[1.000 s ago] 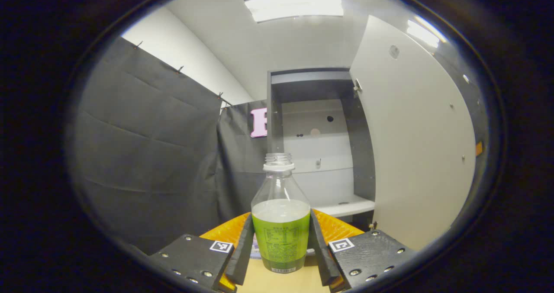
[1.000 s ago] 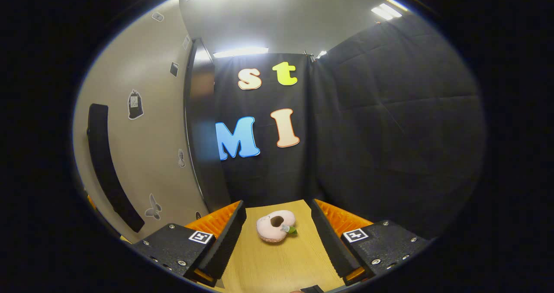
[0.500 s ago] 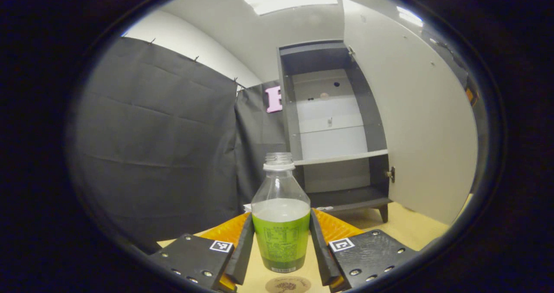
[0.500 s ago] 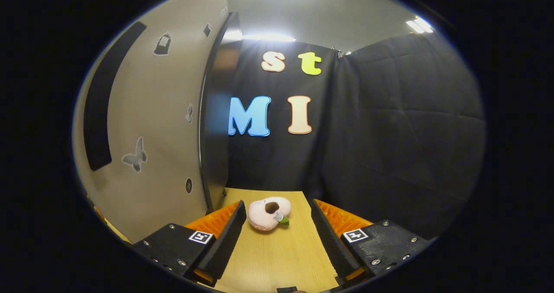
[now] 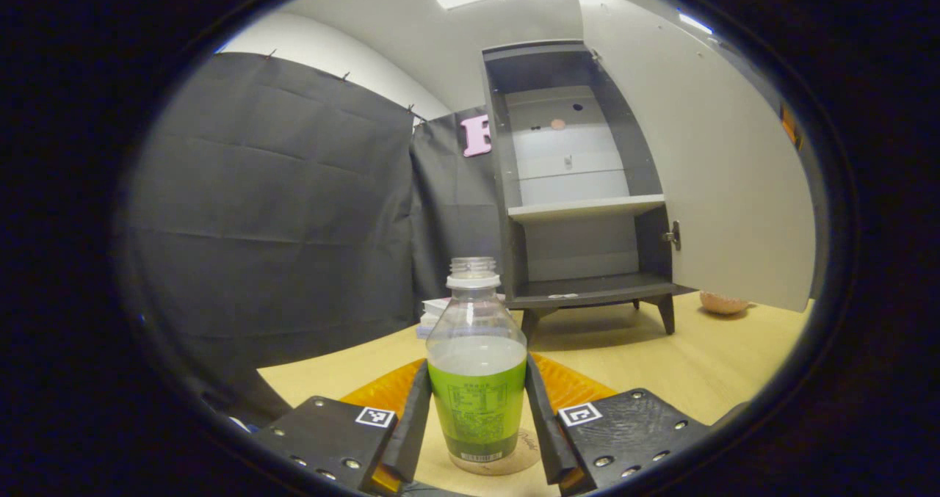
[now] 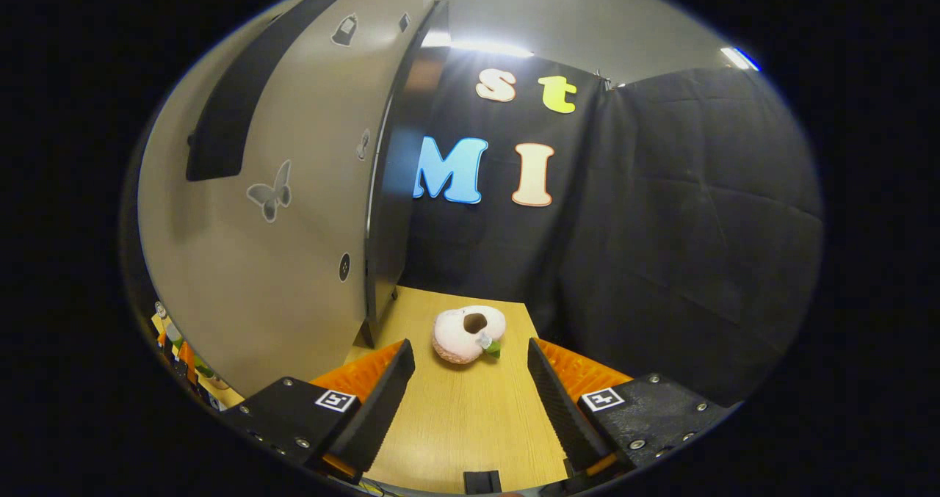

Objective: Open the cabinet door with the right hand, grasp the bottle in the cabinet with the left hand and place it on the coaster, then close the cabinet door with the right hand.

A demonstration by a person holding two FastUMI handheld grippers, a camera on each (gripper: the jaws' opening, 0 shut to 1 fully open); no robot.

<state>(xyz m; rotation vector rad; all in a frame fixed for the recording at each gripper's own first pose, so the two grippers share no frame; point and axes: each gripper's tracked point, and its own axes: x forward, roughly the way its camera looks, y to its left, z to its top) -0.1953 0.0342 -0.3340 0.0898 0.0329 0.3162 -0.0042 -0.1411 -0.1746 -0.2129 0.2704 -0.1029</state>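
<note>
We see a light wood table [image 5: 661, 365] inside a booth of black cloth walls [image 5: 279, 203], ceiling lights above. In the left gripper view, the left gripper [image 5: 477, 427] is clamped on the bottle [image 5: 476, 379], both fingers pressing its green label. The bottle stands upright, no cap, its base on the round coaster [image 5: 507, 462] near the table's near edge. Behind it, toward the far edge, stands the dark cabinet [image 5: 580, 189] on short legs, its shelf bare, the door [image 5: 727, 174] swung wide open to the right. A small stack of books [image 5: 437, 312] sits at the cabinet's left foot.

In the right gripper view, the right gripper [image 6: 470, 401] hangs with fingers apart, holding nothing, over bare wood. Ahead of it lies a pink plush toy [image 6: 468, 333] near the table's far edge. The door [image 6: 257, 203] stands at left, with butterfly stickers and a long black handle [image 6: 242, 108].
</note>
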